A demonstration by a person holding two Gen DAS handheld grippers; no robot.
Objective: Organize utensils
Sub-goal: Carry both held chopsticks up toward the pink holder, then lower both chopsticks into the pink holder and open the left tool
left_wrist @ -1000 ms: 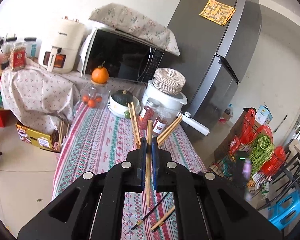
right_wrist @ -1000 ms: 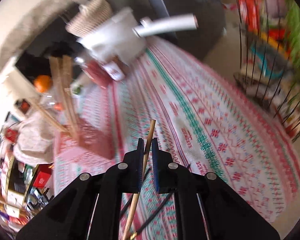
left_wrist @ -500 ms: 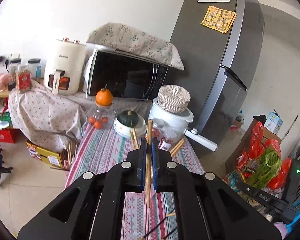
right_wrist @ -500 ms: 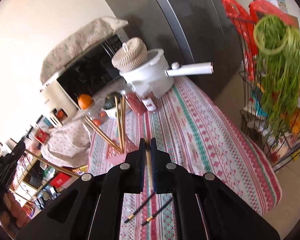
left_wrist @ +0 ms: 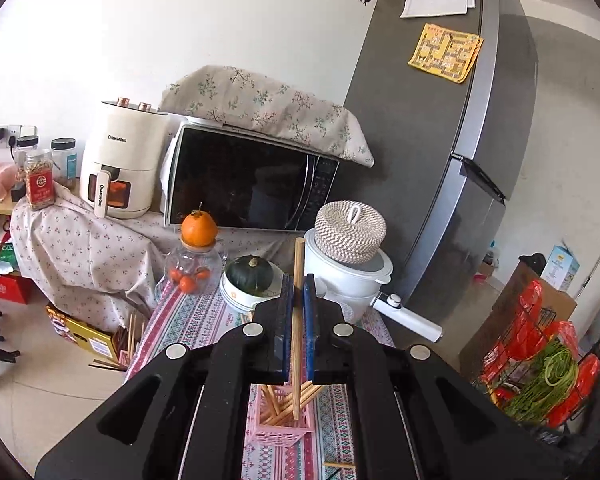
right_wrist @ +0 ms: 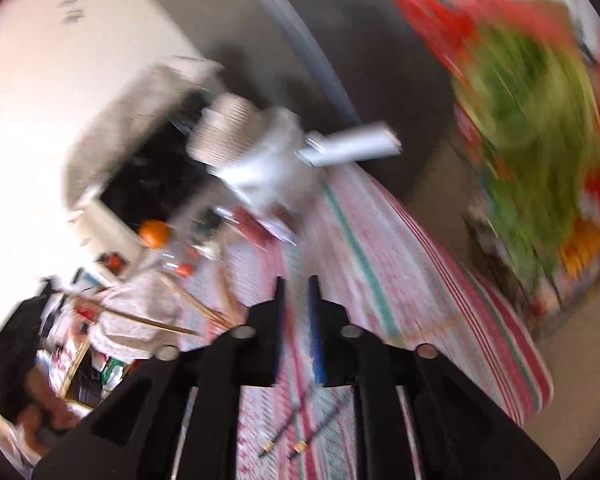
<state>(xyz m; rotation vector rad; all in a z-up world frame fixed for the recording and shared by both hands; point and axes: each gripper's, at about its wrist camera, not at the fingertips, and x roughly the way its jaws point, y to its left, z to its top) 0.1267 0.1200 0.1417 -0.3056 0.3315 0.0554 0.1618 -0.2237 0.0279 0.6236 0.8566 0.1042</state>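
My left gripper [left_wrist: 296, 280] is shut on a pale wooden chopstick [left_wrist: 298, 254] that stands upright between its pads. The stick's lower end hangs just over a pink basket [left_wrist: 284, 434] holding several wooden chopsticks on the striped tablecloth [left_wrist: 188, 320]. The right wrist view is badly blurred. My right gripper [right_wrist: 296, 280] is above the cloth with its jaws opening, and only tablecloth shows between them. Two dark chopsticks [right_wrist: 296, 428] lie on the cloth under it. Wooden chopsticks [right_wrist: 196, 306] stick up to its left.
At the table's far end stand a white rice cooker [left_wrist: 348, 280], a bowl with a green squash [left_wrist: 252, 276] and a glass jar topped by an orange [left_wrist: 194, 268]. A wire rack of vegetables [left_wrist: 540, 372] stands right of the table. A loose wooden chopstick [left_wrist: 340, 465] lies near the basket.
The left gripper rose with its chopstick, and the pink basket now sits under the stick. The right gripper also rose; its jaws have parted and the chopstick it held is gone.
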